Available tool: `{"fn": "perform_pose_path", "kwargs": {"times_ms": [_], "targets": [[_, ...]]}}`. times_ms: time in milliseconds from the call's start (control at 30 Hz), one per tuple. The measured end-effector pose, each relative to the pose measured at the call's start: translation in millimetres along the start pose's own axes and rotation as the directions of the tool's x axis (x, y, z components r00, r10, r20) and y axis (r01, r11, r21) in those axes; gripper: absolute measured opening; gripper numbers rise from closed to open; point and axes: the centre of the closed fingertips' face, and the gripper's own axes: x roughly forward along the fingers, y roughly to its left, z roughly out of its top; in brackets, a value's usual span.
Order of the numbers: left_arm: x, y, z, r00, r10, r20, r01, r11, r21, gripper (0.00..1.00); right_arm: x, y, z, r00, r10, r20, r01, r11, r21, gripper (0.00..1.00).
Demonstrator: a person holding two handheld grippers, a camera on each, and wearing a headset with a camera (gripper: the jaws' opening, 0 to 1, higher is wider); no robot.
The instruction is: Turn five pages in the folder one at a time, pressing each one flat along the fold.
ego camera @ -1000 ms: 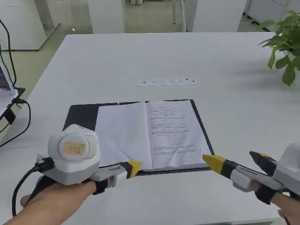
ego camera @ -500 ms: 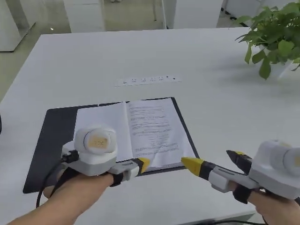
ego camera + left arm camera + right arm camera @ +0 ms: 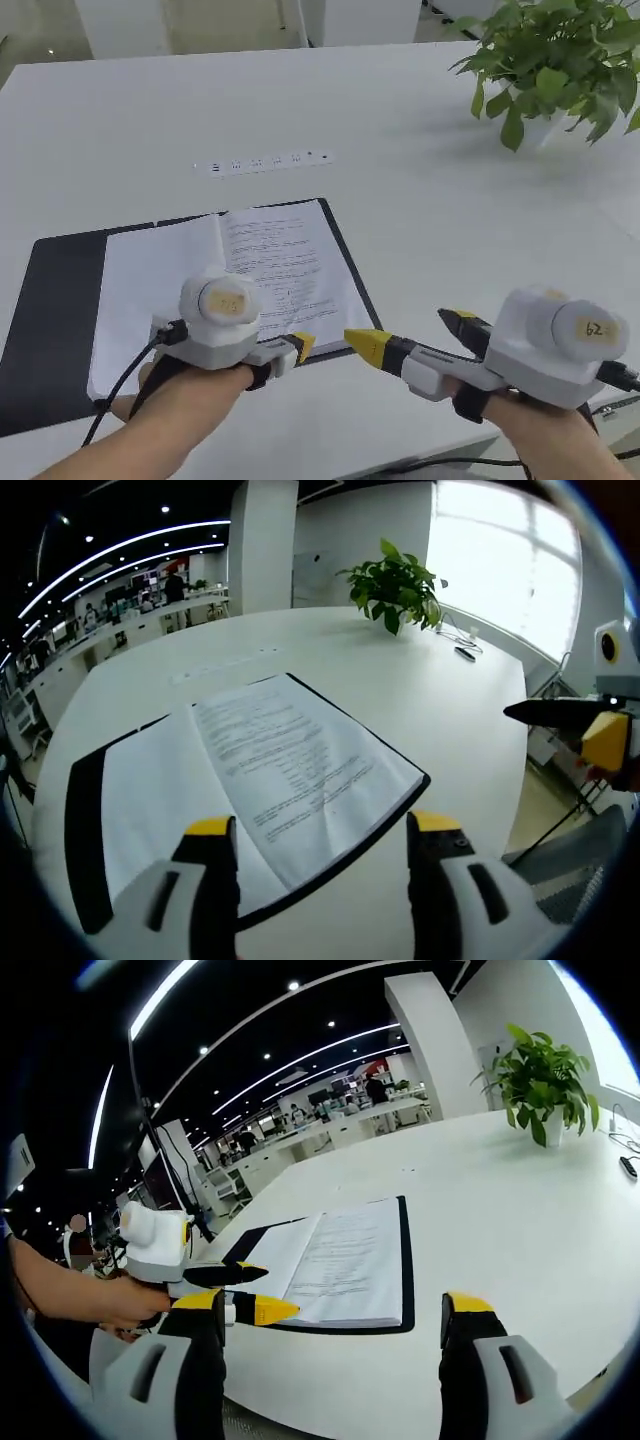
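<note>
Nearest the person, the left hand [image 3: 190, 385] holds the left tongs [image 3: 290, 350] at the folder's near edge. In the left gripper view these tongs [image 3: 322, 825] stand spread with nothing between them. 1 yellow tip sits over the near edge of the pages and the other sits off the folder's near right corner. I cannot tell whether either tip touches the paper. A dark cable [image 3: 120, 385] trails from these tongs over the folder's near left part.

The right hand [image 3: 520, 415] holds the right tongs [image 3: 415, 332] just off the folder's near right corner, above bare worktop [image 3: 450, 220]. Their 2 yellow tips are spread, gripping nothing, and the leading tip points towards that corner without reaching it. In the right gripper view the right tongs [image 3: 340, 1305] frame the folder's near edge, and the left tongs [image 3: 260, 1292] come in beside it.

The folder [image 3: 60, 300] lies open and flat on the worktop, with its black cover showing as a wide band to the left of the pages. Its left page is blank and its right page carries printed lines. The stack on the right looks thicker at its near edge in the right gripper view.

Beyond the folder's far edge, well apart from it, a white row of sockets [image 3: 262, 162] lies flat. Farther off, beyond the folder's far right corner, stands a leafy green plant [image 3: 555, 55].
</note>
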Motion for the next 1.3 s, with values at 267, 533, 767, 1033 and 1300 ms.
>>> {"fn": "perform_pose_path", "kwargs": {"times_ms": [267, 533, 767, 1033, 1300], "targets": [[22.8, -12.2, 1.5, 1.0000, 0.000, -0.002, 0.000, 1.000, 0.018, 0.63, -0.9, 0.3, -3.8, 0.9999, 0.012, -0.009, -0.012, 1.000, 0.004, 0.86], [49.4, -16.1, 1.6, 0.9998, 0.019, -0.005, -0.019, 0.999, 0.027, 0.61, -3.4, -2.0, -6.8, 0.9998, 0.013, -0.012, -0.013, 1.000, 0.014, 0.86], [66.8, -12.1, -10.3, 0.9975, 0.060, -0.038, -0.058, 0.998, 0.032, 0.57, -5.8, -3.5, -7.4, 0.9999, 0.015, -0.006, -0.015, 1.000, 0.026, 0.86], [68.6, -9.1, -12.5, 0.9956, 0.091, -0.023, -0.089, 0.993, 0.074, 0.51, -5.4, -9.1, -12.1, 0.9998, 0.009, -0.015, -0.008, 0.999, 0.041, 0.85], [67.7, -9.4, -14.0, 0.9976, 0.067, 0.020, -0.068, 0.994, 0.081, 0.43, -3.3, -10.7, -11.2, 0.9999, 0.007, -0.016, -0.006, 0.999, 0.049, 0.83]]}}
